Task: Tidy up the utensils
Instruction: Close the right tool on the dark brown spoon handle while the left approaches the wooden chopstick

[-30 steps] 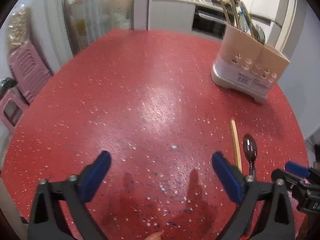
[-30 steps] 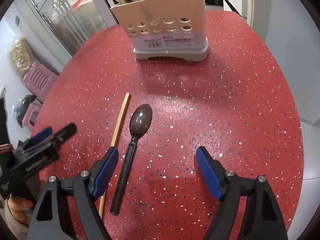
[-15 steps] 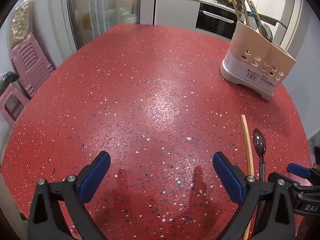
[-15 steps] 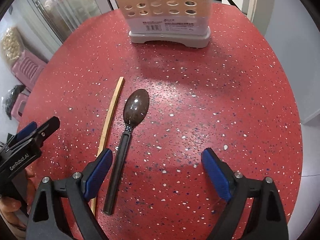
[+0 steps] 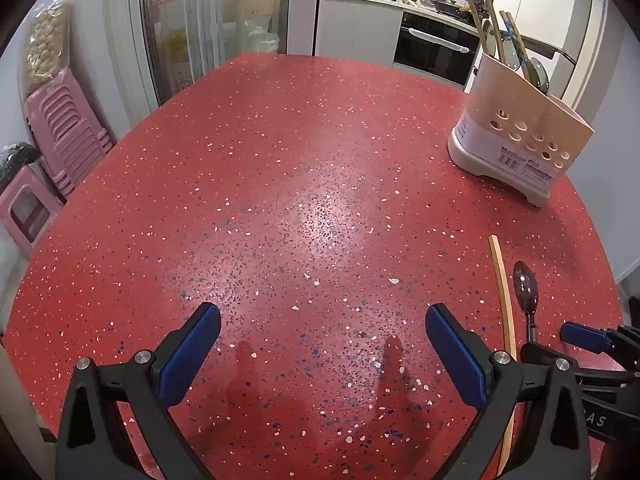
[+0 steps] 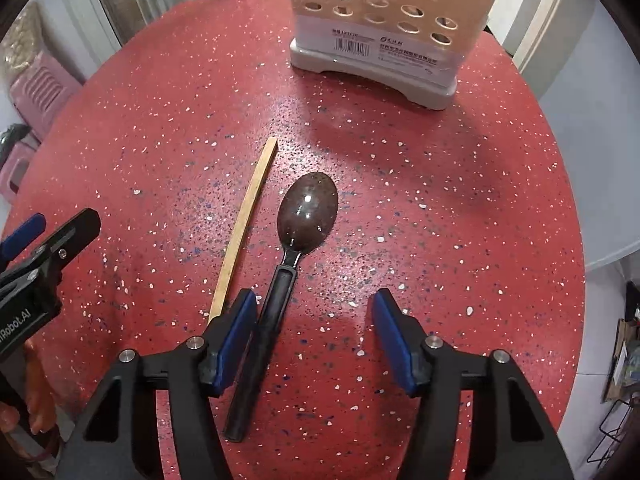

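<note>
Table: a round red speckled table (image 5: 304, 184) carries the utensil holder, 1 spoon and 1 chopstick.
Utensil holder: a beige plastic utensil holder (image 6: 394, 20) with round holes and a grey base stands upright near the table's far edge; in the left wrist view chopsticks and spoons (image 5: 506, 46) stick out of its top, their count unclear.
Spoon: a dark spoon (image 6: 288, 256) lies flat on the table in front of the holder, well apart from it, bowl toward the holder.
Chopstick: 1 wooden chopstick (image 6: 246, 224) lies just beside the spoon, on its left, not touching.
Right gripper: the right gripper (image 6: 314, 338) hovers over the spoon's handle, jaws closing, the handle between them beside the left pad, not pinched.
Left gripper: the left gripper (image 5: 322, 352) hangs wide over bare table, left of the chopstick, holding nothing.
</note>
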Tool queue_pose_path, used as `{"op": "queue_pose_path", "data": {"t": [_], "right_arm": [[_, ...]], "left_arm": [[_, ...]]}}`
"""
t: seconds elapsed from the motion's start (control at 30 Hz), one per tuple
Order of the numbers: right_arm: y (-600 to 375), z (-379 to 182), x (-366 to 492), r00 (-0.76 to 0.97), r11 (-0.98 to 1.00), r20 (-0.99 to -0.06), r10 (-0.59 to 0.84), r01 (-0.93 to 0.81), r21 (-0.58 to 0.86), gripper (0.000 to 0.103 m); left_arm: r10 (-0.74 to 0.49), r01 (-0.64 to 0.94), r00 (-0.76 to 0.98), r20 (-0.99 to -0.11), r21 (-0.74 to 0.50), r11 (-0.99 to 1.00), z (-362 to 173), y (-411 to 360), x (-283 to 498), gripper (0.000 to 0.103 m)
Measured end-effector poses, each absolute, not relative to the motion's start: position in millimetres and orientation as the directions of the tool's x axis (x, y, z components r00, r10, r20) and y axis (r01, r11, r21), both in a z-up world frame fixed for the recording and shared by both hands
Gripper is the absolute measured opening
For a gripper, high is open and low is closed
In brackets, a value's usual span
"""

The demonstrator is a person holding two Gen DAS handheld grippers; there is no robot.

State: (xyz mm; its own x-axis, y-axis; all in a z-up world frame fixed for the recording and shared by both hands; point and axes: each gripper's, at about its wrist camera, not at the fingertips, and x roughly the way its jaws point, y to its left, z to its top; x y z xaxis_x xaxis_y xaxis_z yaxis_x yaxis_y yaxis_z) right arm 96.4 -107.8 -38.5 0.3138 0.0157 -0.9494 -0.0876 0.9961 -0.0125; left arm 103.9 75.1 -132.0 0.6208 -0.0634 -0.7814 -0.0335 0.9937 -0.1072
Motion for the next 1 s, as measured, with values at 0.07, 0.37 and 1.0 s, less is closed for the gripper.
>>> {"op": "queue_pose_path", "data": {"t": [0.07,0.37,1.0], "right_arm": [[-105,-39,100,0.294,0.996,-0.956,0.014,-0.089,-0.013,0.064],[-96,-38,108,0.268,0.991,-0.963,0.026,-0.131,-0.009,0.028],[-162,-36,84,0.303,0.981,-0.935,0.186,-0.118,0.157,0.0]], "left_arm": [[-0.066,-0.031,0.623,-0.779,-0.109,0.994,-125,76,104,0.103],[-0.068,-0.024,0.629,-0.774,-0.107,0.994,-120,73,102,0.103],[-0.164,0.148,0.556,-0.815,-0.097,0.984,-119,10,98,0.103]]}}
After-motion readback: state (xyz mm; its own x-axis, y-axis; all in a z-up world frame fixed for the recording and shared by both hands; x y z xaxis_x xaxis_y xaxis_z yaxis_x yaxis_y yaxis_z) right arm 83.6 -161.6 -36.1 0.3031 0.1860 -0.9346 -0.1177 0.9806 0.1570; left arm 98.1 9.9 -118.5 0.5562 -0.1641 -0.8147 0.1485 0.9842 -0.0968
